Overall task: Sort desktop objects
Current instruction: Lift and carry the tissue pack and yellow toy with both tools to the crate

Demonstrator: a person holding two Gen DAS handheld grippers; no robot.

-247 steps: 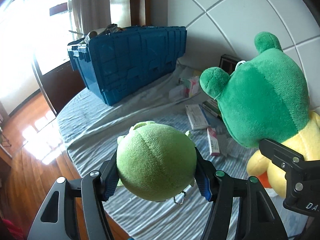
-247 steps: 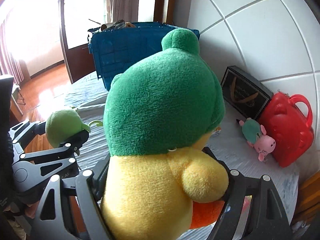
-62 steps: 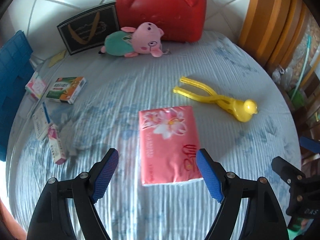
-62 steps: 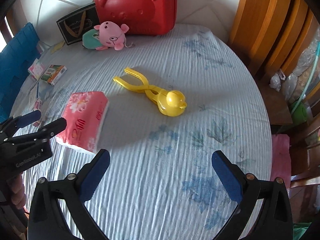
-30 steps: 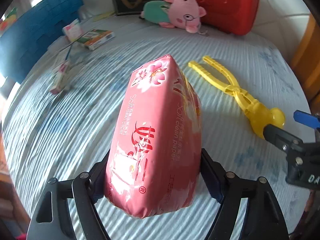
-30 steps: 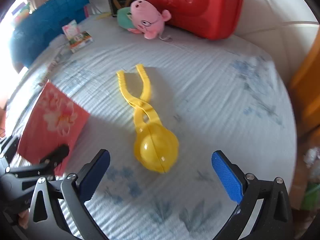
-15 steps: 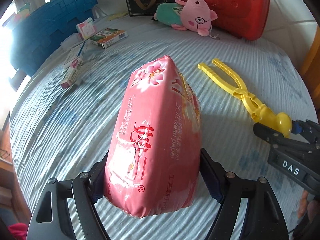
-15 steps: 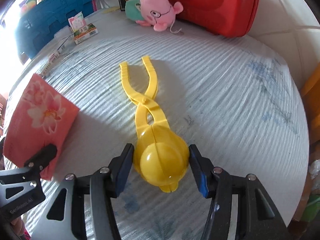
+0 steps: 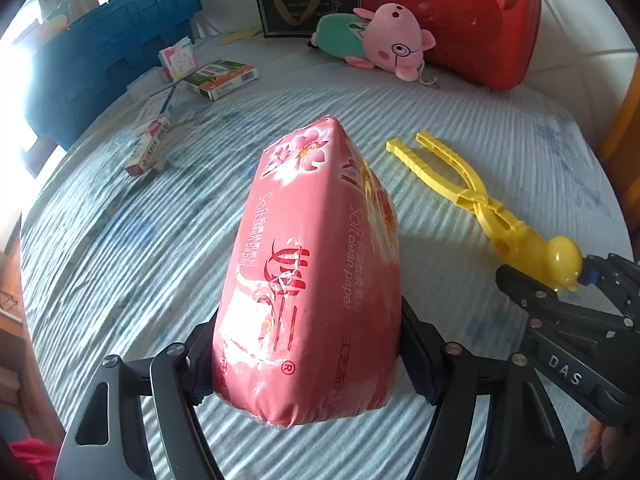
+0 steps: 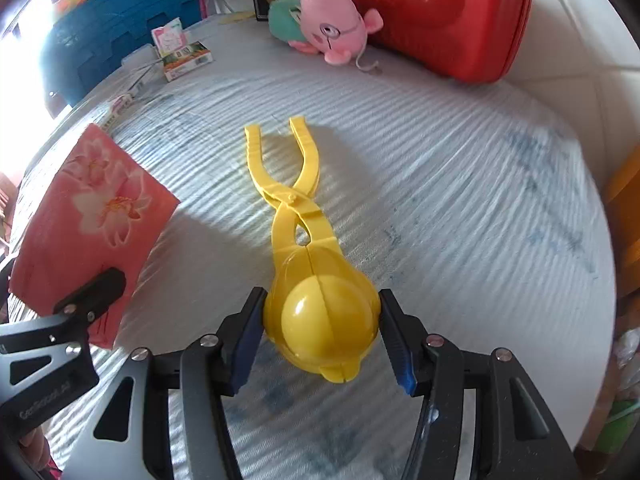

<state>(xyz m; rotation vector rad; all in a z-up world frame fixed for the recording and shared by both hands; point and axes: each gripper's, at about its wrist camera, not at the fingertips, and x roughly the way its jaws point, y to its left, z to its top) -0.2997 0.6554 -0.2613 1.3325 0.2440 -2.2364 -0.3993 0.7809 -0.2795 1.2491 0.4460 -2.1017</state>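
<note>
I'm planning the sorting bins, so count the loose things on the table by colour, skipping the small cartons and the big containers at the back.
Pink: 2, tissue pack and pig plush
Yellow: 1, duck-head clamp toy
Total: 3

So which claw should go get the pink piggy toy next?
Neither is free yet. The left claw is shut on the pink tissue pack, the right claw on the yellow duck tongs. Once both unload, probably the right: the piggy toy lies ahead on its side.
</note>
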